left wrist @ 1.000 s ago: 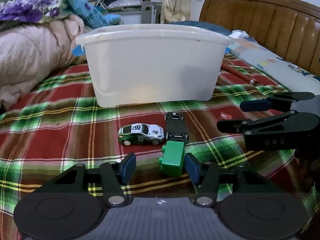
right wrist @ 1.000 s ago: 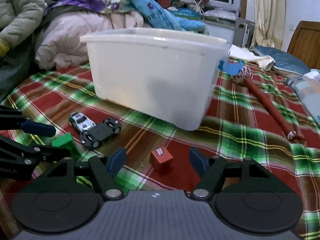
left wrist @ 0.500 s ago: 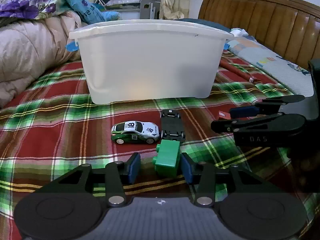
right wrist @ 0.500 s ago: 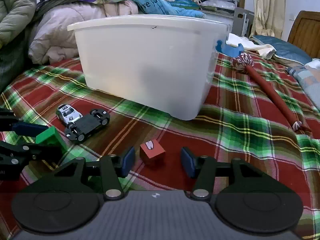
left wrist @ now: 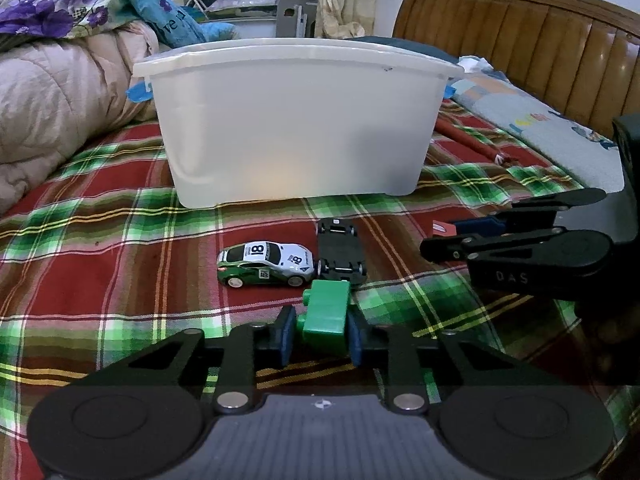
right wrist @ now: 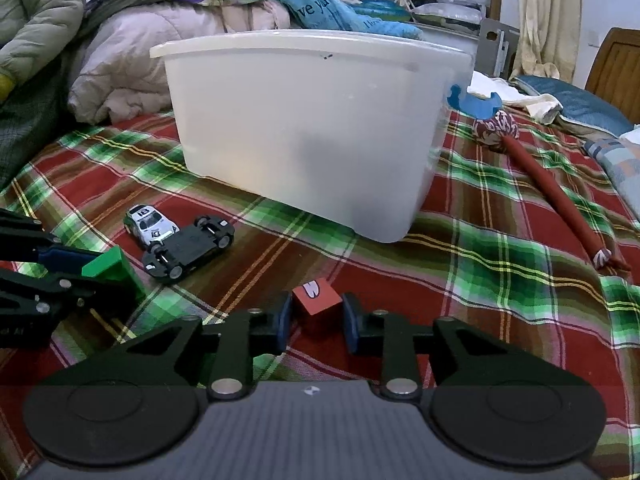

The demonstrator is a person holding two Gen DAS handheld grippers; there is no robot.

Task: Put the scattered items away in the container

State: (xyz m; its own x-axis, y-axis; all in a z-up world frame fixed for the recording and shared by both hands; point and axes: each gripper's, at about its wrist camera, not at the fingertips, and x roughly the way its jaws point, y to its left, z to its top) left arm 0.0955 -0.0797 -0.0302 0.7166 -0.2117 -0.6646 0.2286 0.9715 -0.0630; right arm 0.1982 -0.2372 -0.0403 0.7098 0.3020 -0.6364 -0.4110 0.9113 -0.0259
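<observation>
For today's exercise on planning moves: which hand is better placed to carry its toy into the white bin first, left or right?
Roughly even, slightly left. The left gripper is shut on the green block, directly facing the white bin. The right gripper is shut on the red cube, nearer the bin's corner.

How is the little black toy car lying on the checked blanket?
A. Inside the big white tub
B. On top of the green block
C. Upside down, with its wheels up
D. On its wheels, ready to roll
C: the small black toy car shows its flat underside and axles facing up, lying on the plaid blanket beside the white-and-green number 8 racing car.
</observation>
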